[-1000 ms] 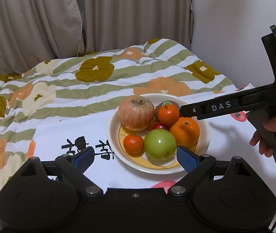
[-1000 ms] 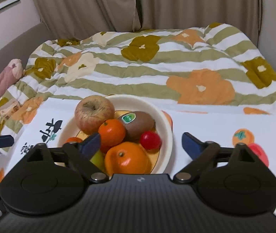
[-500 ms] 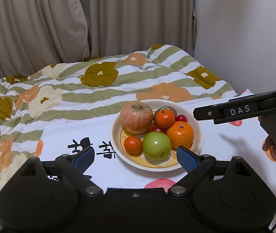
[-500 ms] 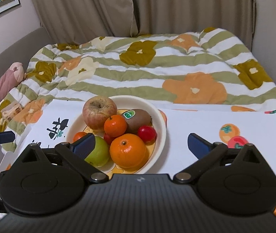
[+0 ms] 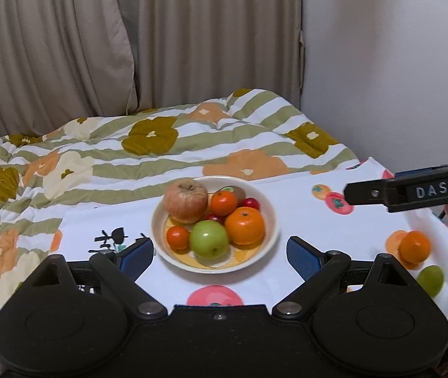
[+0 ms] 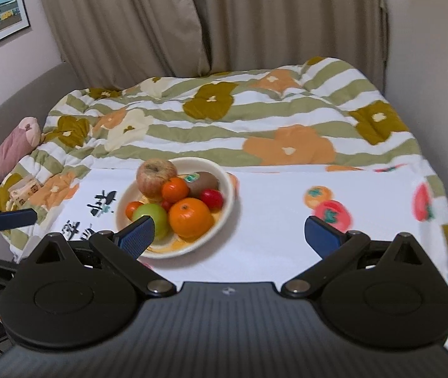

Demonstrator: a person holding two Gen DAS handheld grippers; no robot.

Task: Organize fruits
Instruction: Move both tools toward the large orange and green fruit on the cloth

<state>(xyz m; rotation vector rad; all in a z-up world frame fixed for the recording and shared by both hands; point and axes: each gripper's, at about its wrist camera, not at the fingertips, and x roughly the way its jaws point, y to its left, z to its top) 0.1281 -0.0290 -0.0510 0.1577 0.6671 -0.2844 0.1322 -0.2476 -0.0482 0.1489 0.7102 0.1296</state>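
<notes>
a cream bowl (image 5: 272, 217) of fruit sits on a white printed cloth (image 5: 302, 220) spread over a floral quilt (image 5: 148, 145) on a bed. it holds a russet apple (image 5: 186, 200), a green apple (image 5: 209, 238), a large orange (image 5: 244, 225), small tangerines, a kiwi (image 6: 203, 182) and a red fruit. the left claw (image 5: 216, 253) and right claw (image 6: 229, 231) both hover spread wide, pinching nothing, on the near side of the bowl.

Cream bowl (image 5: 272, 217), yellow inside, sits on white printed cloth. It holds a wrinkled reddish apple (image 5: 186, 200) at back left, green apple (image 5: 208, 238) in front, large orange (image 5: 244, 225) beside it, two small tangerines, a stickered kiwi (image 6: 203, 182) and red cherry tomatoes.
</notes>
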